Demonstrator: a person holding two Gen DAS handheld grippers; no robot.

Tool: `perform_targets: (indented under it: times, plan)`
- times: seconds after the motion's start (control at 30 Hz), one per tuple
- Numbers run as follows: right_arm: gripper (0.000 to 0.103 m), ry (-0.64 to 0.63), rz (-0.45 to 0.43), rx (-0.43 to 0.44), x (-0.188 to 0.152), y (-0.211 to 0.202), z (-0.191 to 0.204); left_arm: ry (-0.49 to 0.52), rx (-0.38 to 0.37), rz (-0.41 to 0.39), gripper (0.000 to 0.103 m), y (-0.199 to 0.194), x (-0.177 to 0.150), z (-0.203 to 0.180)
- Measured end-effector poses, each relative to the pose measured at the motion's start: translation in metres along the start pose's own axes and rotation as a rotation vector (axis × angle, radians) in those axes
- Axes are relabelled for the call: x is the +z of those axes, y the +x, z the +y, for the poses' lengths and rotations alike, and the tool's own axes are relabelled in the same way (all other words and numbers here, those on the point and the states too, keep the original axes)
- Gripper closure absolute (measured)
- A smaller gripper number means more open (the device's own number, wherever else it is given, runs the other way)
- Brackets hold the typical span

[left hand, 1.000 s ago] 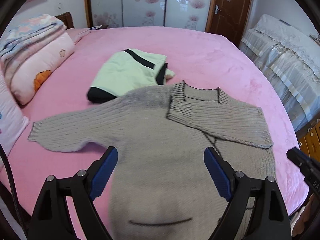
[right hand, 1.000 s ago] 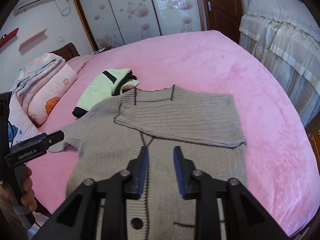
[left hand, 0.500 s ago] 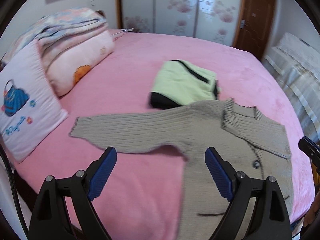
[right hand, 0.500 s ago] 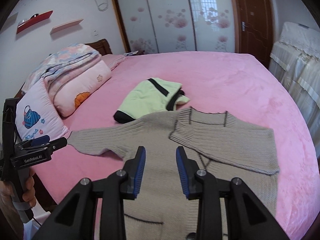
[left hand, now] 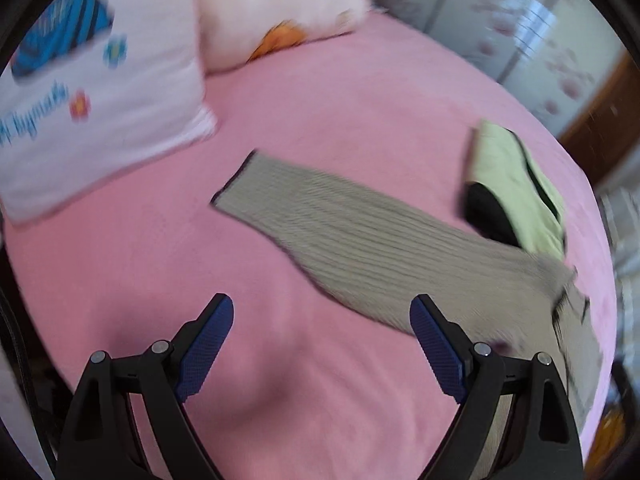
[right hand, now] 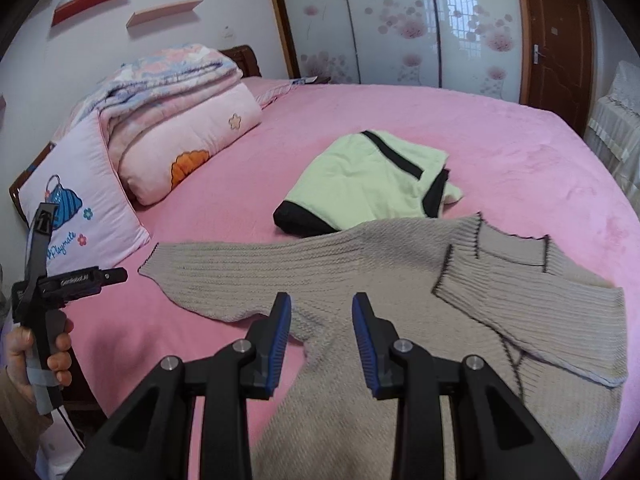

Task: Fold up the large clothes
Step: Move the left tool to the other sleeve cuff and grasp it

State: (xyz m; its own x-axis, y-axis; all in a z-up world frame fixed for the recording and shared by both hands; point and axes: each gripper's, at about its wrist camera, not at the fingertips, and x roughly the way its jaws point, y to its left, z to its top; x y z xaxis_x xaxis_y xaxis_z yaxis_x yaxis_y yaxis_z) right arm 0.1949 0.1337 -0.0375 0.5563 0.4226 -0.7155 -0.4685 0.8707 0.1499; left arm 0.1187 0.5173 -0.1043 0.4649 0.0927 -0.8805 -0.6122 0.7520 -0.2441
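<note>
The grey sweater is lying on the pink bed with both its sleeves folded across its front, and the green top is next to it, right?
Not quite. Only one sleeve of the grey sweater is folded across its front; the other sleeve stretches out flat towards the pillow. The right wrist view shows this. It does lie on the pink bed, with the green top beside it.
</note>
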Motion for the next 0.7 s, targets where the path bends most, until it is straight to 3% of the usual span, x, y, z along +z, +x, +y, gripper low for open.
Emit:
perform_targets:
  times: [0.23, 0.3, 0.47, 0.53, 0.57, 0.6, 0.7]
  plan:
    - [0.071, 0.006, 0.101, 0.048, -0.010, 0.068, 0.008, -0.291, -0.197, 0.090, 0.014, 0.098, 0.020, 0.049]
    - [0.071, -0.001, 0.119, 0.046, -0.015, 0.079, 0.007, -0.318, -0.230, 0.094, 0.014, 0.115, 0.019, 0.048]
    - [0.071, -0.001, 0.157, 0.054, -0.028, 0.098, -0.004, -0.271, -0.195, 0.046, 0.013, 0.134, 0.022, 0.027]
    - [0.071, 0.012, 0.169, 0.047, -0.032, 0.103, -0.012, -0.240, -0.174, 0.011, 0.047, 0.133, 0.024, 0.015]
    - [0.071, 0.023, 0.173, 0.048, -0.034, 0.105, -0.017, -0.222, -0.145, -0.001, 0.081, 0.131, 0.025, 0.008]
    - [0.071, 0.036, 0.178, 0.048, -0.036, 0.106, -0.021, -0.214, -0.125, -0.005, 0.093, 0.130, 0.026, 0.003]
    - [0.071, 0.073, 0.192, 0.053, -0.042, 0.107, -0.037, -0.181, -0.052, -0.055, 0.096, 0.116, 0.027, -0.016]
